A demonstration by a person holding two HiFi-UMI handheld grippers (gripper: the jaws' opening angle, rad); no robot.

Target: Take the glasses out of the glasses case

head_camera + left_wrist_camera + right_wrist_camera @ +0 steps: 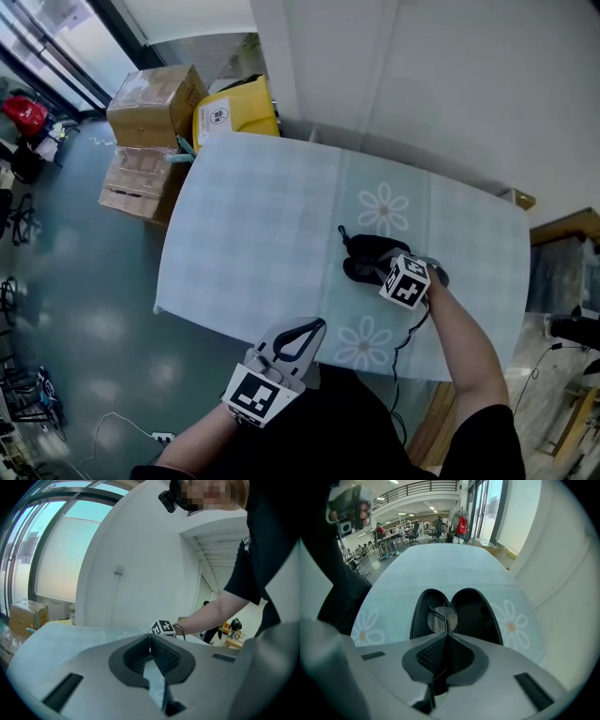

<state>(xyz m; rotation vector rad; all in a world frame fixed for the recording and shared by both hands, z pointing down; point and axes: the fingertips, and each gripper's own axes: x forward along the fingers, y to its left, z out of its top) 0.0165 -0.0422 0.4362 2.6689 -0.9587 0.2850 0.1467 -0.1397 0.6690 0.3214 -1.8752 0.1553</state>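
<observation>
A black glasses case (367, 257) lies open on the pale checked tablecloth (262, 225), right of the middle. In the right gripper view both case halves (473, 613) gape upward, and a round lens of the glasses (442, 619) shows just past the jaw tips. My right gripper (446, 635) is shut on a thin wire part of the glasses, over the case. In the head view its marker cube (405, 281) covers the case's near end. My left gripper (312, 327) hovers at the table's front edge, shut and empty, well short of the case.
Cardboard boxes (153, 105) and a yellow package (236, 109) stand on the floor off the table's far left corner. A white wall (450, 84) runs close behind the table. Wooden furniture (565, 226) is at the right. Daisy prints (382, 210) mark the cloth.
</observation>
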